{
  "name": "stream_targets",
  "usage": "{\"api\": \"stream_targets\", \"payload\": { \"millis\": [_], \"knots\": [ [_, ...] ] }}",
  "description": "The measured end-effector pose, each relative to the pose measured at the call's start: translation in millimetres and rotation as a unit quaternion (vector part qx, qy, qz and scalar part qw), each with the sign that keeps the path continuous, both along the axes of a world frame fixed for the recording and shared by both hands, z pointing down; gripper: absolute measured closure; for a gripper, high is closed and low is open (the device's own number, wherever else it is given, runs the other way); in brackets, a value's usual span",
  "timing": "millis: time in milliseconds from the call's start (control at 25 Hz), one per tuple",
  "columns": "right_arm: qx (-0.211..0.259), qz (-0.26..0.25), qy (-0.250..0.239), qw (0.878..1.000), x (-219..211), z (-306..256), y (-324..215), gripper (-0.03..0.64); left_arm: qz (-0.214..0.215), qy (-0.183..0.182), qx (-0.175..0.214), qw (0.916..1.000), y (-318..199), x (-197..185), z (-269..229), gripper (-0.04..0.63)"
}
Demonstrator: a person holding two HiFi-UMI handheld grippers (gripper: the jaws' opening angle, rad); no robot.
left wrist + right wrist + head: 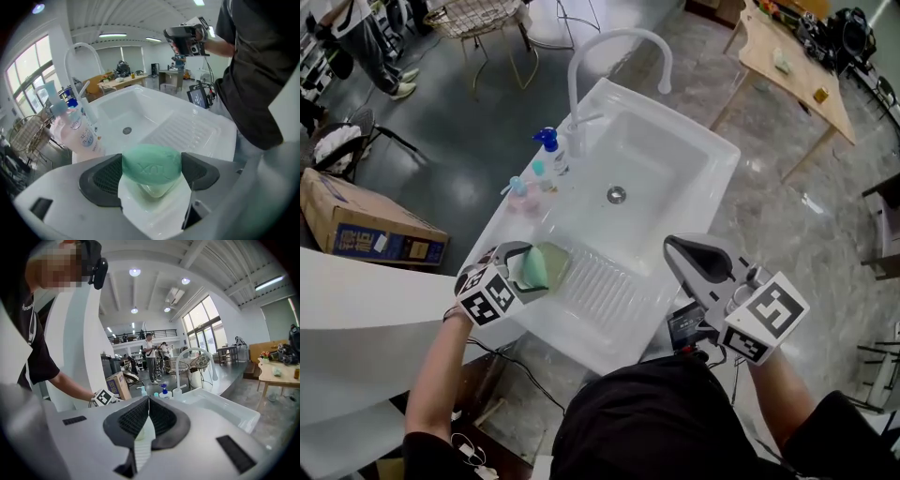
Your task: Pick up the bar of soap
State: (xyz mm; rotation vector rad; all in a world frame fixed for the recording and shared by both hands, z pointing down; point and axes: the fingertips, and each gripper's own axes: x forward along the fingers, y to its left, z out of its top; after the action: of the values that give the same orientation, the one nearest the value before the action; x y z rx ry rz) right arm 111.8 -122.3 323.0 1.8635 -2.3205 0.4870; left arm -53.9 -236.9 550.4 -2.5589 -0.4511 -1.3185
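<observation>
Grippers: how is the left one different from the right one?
The left gripper's jaws are apart, pressed on the green soap. The right gripper's jaws are together, with nothing between them. The left gripper is low over the sink's near left corner. The right gripper is off to the sink's right side. Both are white with dark jaws.

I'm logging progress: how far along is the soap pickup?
Done: the left claw is closed on the soap. In hand: the soap is pinched low over the sink corner; I cannot tell whether it is off the surface. Left: lift it clear. The right claw is shut and empty.
</observation>
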Motion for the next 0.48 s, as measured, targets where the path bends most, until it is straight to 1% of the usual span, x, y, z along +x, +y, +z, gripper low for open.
{"api": "stream_targets", "payload": {
  "millis": [120, 200, 240, 280, 360, 480],
  "knots": [
    [0.003, -0.017, 0.002, 1.000, -1, -4, -4, 0.609, -0.060, 0.037, -0.020, 0.9973, 0, -1, -20, 0.210],
    [0.004, -0.029, 0.003, 1.000, -3, -6, -5, 0.609, -0.101, 0.066, -0.032, 0.9922, 1, -2, -34, 0.210],
    [0.004, -0.035, 0.004, 0.999, -3, -7, -6, 0.609, -0.123, 0.082, -0.038, 0.9883, 1, -2, -40, 0.210],
    [0.005, -0.041, 0.005, 0.999, -4, -8, -7, 0.609, -0.146, 0.100, -0.045, 0.9833, 2, -2, -46, 0.210],
    [0.006, -0.053, 0.006, 0.999, -6, -10, -9, 0.609, -0.192, 0.134, -0.059, 0.9704, 3, -3, -58, 0.212],
    [0.010, -0.068, 0.006, 0.998, -9, -14, -11, 0.609, -0.245, 0.178, -0.074, 0.9503, 8, -3, -77, 0.210]
  ]
}}
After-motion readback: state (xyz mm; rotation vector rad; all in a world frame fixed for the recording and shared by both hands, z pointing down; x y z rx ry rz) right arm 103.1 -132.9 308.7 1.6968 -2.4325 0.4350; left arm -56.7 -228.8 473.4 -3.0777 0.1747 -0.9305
